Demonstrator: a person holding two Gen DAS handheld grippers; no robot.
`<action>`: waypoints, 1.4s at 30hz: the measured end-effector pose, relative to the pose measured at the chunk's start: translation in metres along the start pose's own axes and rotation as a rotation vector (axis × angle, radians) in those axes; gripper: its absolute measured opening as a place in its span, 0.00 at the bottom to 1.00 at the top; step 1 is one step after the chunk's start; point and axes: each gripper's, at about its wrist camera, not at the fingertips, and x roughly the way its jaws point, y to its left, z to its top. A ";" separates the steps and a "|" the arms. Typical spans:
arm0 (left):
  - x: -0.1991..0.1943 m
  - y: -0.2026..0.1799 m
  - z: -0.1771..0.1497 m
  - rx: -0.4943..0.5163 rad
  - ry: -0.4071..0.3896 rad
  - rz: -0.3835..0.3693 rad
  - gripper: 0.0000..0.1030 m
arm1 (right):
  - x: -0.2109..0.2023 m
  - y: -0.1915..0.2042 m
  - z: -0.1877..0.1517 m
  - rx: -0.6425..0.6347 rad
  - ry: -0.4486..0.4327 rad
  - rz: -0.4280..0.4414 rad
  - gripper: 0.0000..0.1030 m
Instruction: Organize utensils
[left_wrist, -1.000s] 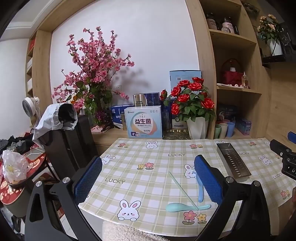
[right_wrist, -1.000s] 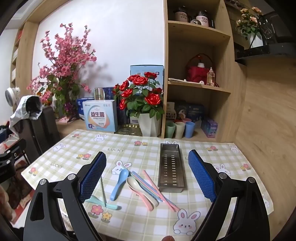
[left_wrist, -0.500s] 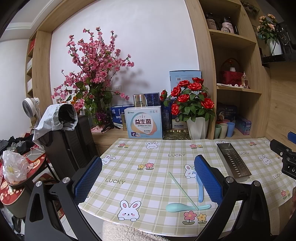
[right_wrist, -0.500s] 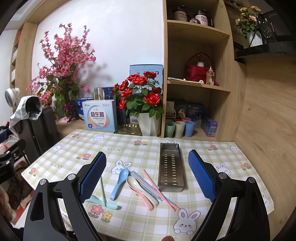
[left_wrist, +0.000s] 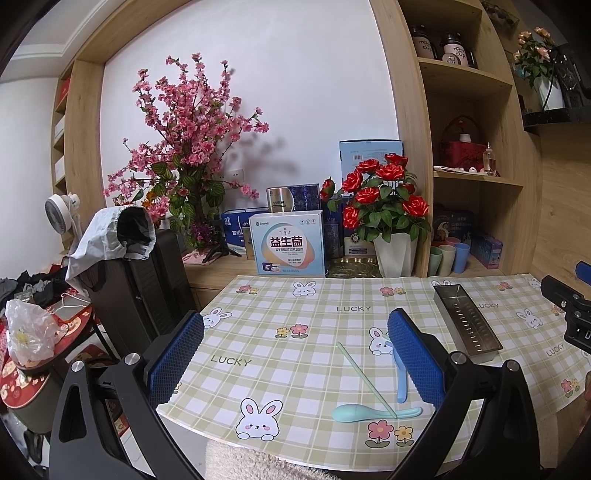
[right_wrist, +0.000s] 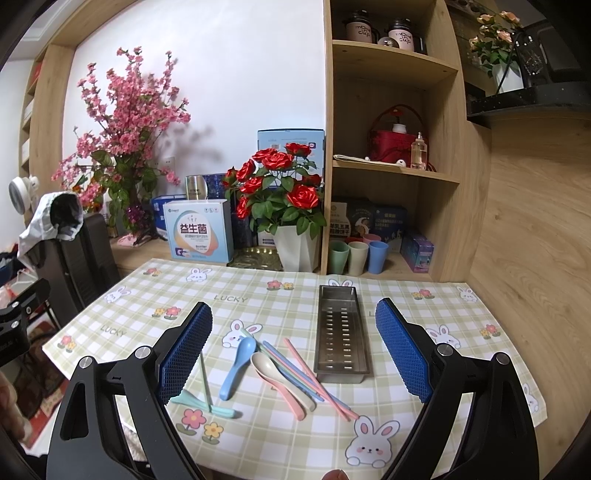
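Two hand-held grippers hang above the bench (right_wrist: 498, 314), each with its blue-padded fingers spread wide apart and holding nothing: the left hand-held gripper (left_wrist: 295, 354) fills the lower part of the left wrist view, and the right hand-held gripper (right_wrist: 293, 347) the lower part of the right wrist view. The bench wears a green checked cloth printed with rabbits, flowers and the word LUCKY. In the right wrist view the utensils lie loose in the lower centre of the frame: a blue spoon (right_wrist: 236, 369) slanting up to the right, a beige spoon (right_wrist: 280, 380) just right of it, a pink spoon (right_wrist: 291, 402) partly under the beige one, and blue chopsticks (right_wrist: 295, 373) and pink chopsticks (right_wrist: 317, 380) fanning toward the lower right. At lower left a teal spoon (right_wrist: 207, 406) lies flat with a green chopstick (right_wrist: 205, 380) crossing it. A long steel tray (right_wrist: 342, 332) with a slotted floor sits just right of the pile, its length running away from the camera, with no utensil inside. In the left wrist view the same tray shows at centre right, and the teal spoon and green chopstick at lower centre. A white pot of red roses (right_wrist: 280, 192) stands at the back of the bench, centre frame, with three pastel cups (right_wrist: 358, 256) on the low shelf to its right.
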 end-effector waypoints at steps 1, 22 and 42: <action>0.000 0.000 -0.001 0.000 0.000 0.001 0.95 | 0.000 0.000 0.000 0.000 0.000 0.000 0.85; 0.000 -0.001 -0.002 0.000 0.003 0.001 0.95 | 0.001 -0.004 0.002 0.003 -0.002 0.000 0.85; 0.000 0.000 -0.001 -0.001 0.004 0.000 0.95 | 0.000 -0.003 0.002 0.004 -0.002 0.001 0.85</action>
